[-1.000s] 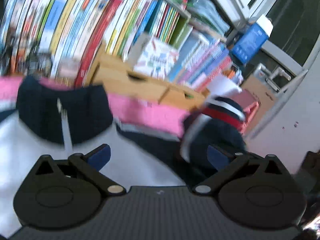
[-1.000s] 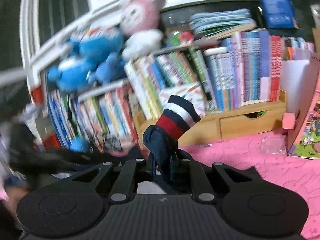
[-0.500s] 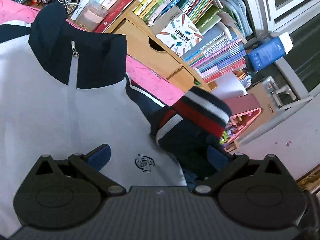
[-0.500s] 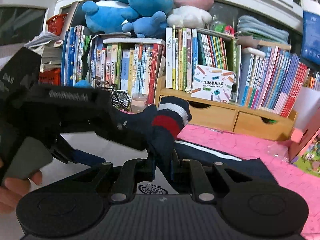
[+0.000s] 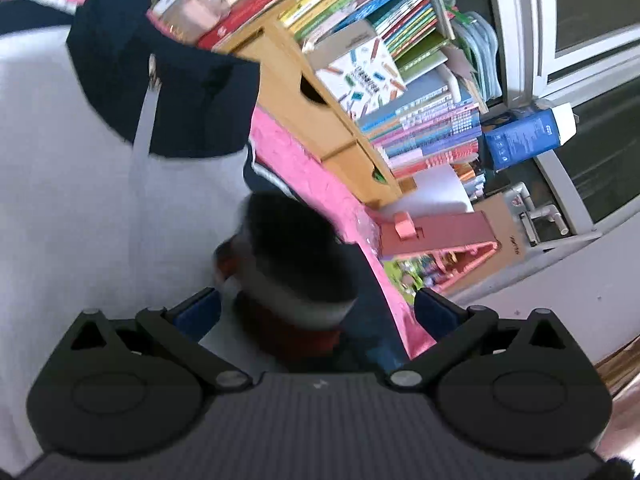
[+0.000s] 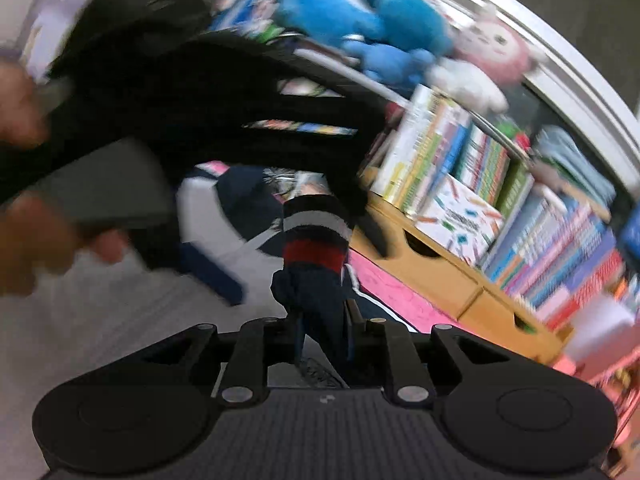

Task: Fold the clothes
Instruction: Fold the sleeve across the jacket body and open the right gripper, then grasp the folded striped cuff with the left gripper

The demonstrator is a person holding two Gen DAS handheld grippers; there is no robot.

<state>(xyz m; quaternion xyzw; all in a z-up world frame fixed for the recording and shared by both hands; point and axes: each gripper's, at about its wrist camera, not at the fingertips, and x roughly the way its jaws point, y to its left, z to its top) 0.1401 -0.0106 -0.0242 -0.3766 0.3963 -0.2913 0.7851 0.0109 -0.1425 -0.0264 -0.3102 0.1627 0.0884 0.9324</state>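
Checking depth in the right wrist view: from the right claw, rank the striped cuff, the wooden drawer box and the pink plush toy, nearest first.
1. Striped cuff: just ahead of the right claw, which grips its sleeve.
2. Wooden drawer box: right, behind.
3. Pink plush toy: upper right, atop the books.

Striped cuff point(image 5: 280, 276) blurred; left tool point(image 6: 132, 92) smeared, perhaps open

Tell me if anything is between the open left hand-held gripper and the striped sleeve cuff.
Nothing visible: the cuff already sits between the left hand-held gripper's open fingers, while the right hand-held gripper pinches the sleeve below it.
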